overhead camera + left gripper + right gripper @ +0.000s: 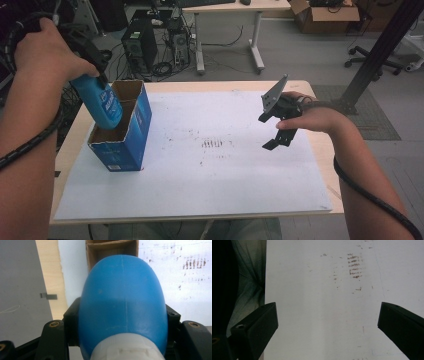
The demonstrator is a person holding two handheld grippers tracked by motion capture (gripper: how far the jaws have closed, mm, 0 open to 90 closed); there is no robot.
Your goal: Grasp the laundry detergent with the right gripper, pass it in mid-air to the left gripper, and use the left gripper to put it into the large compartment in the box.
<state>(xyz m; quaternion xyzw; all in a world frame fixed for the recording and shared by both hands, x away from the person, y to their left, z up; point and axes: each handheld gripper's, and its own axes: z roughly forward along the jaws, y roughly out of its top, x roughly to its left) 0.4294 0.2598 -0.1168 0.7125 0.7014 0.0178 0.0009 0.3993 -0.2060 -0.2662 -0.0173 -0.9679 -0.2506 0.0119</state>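
Near edge of the table (pixel 200 216): bare white sheet, nothing staged there.

Right tool (pixel 280 131) hangs over the right half of the sheet, toward the right edge. Its jaws are spread wide with nothing between them; in the right gripper view I see bare white surface with faint brown smudges below.

Left tool (pixel 92 62) is up by the far-left corner, pinching a blue bottle (pixel 122 302) across its body near the white cap (pixel 126 348), which sits at the tool end. The bottle's rounded base points down and away, into the blue carton (pixel 122 132). The carton stands on the left side of the sheet, open-topped, with a cardboard divider making two compartments. From the high view the base looks to be at or just inside the nearer compartment's mouth; I cannot tell whether it touches a wall.

Step in hand, as I judge it: seating the bottle in the nearer compartment.
- Bring the bottle closer to upright before lowering; at this tilt the base could catch on the divider.
- Lower slowly. The carton is light and unbraced, so a sideways push may slide or tip it. The free right tool could steady its right wall.
- Let go only once the base is down.

Writing: white print on the bottle's label and small print low on the carton's front, both too blurred to read.
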